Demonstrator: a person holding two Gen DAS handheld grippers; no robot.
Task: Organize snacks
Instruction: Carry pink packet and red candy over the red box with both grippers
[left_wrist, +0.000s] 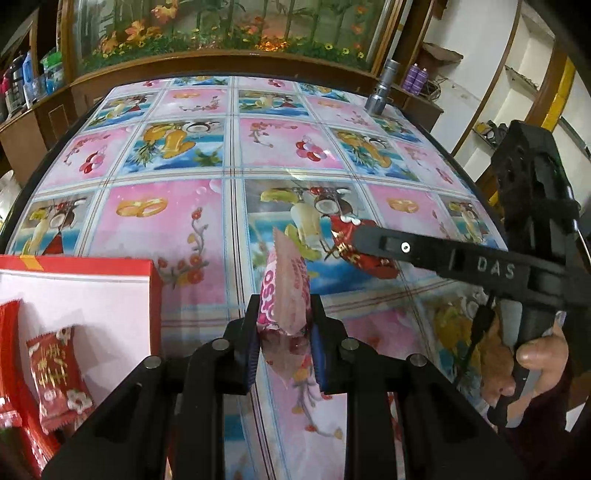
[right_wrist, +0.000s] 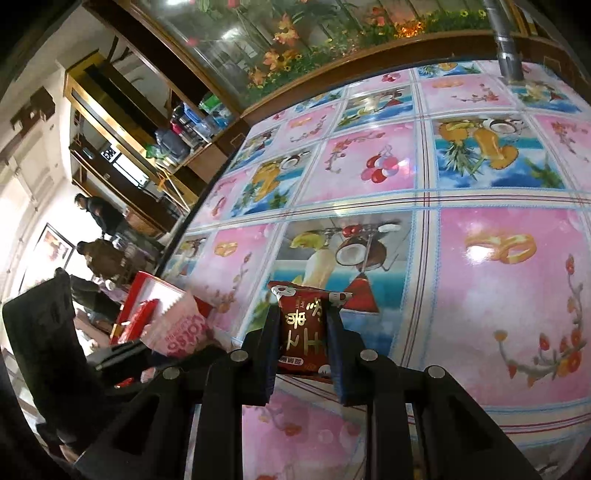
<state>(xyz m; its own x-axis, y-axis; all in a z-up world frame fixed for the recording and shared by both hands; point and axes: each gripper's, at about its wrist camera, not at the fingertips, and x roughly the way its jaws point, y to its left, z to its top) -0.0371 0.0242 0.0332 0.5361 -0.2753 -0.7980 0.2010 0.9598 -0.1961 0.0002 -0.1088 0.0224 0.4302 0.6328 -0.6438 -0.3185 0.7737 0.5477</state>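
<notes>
Glossy table (left_wrist: 177, 229) with a pink-and-blue fruit-print cover, wooden cabinet and a flower-painted glass panel along its far edge, a metal flashlight (left_wrist: 382, 92) standing near the far right corner. We've got both tongs loaded. Left gripper (left_wrist: 286, 328) is clamped tight on a pink packet (left_wrist: 286, 291), which stands nearly upright between the pads, long axis pointing up and away from us, its lower end hanging loose below the pads. Right gripper (right_wrist: 303, 332) is closed on a dark red packet (right_wrist: 303, 328), also upright, gold lettering facing the camera; from the left wrist view its fingers reach in from the right over the middle of the table, tips on that red packet (left_wrist: 364, 247). The relation that matters: the red box (left_wrist: 153, 291) sits at the near left edge of the table, just left of the left gripper and close to it, white inside, with red packets (left_wrist: 57, 373) already lying in it. From the right wrist view the box (right_wrist: 147, 284) is well off to the left, beyond the left gripper and its pink packet (right_wrist: 184, 328). So we judge the left hand is the nearer one and should go first: a short move left over the box wall, then release. The right hand has to cross further, and we'd hold it until the left clears, else the tongs may collide over the box. Neither packet touches the table as far as we can tell.
</notes>
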